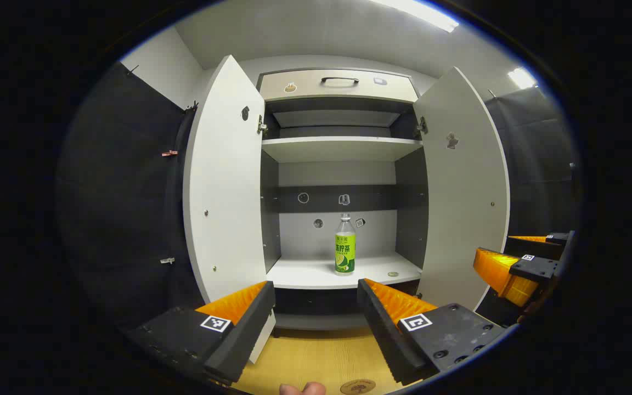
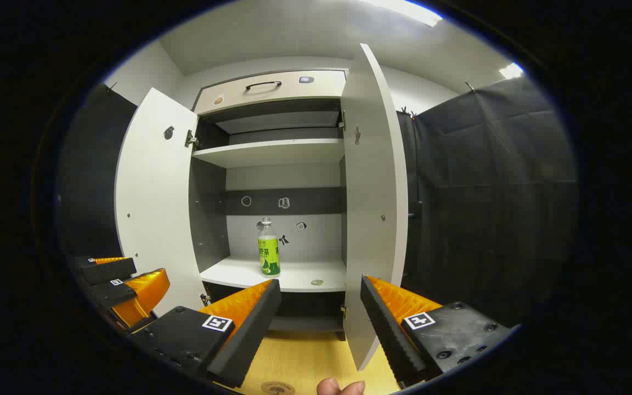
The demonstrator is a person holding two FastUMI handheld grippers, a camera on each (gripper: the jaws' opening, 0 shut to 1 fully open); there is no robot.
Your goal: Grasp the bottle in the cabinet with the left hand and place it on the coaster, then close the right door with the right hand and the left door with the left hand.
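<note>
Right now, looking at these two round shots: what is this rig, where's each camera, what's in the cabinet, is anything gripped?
No robot arm here: a person holds a two-finger gripper in each hand, with a fisheye camera on each. The left gripper view looks along the left gripper; the right gripper view along the right gripper. Both jaws stand open and hold nothing. Ahead is a cabinet with its left door and right door open. The bottle stands upright on the lower shelf. The coaster lies on the wooden surface below.
</note>
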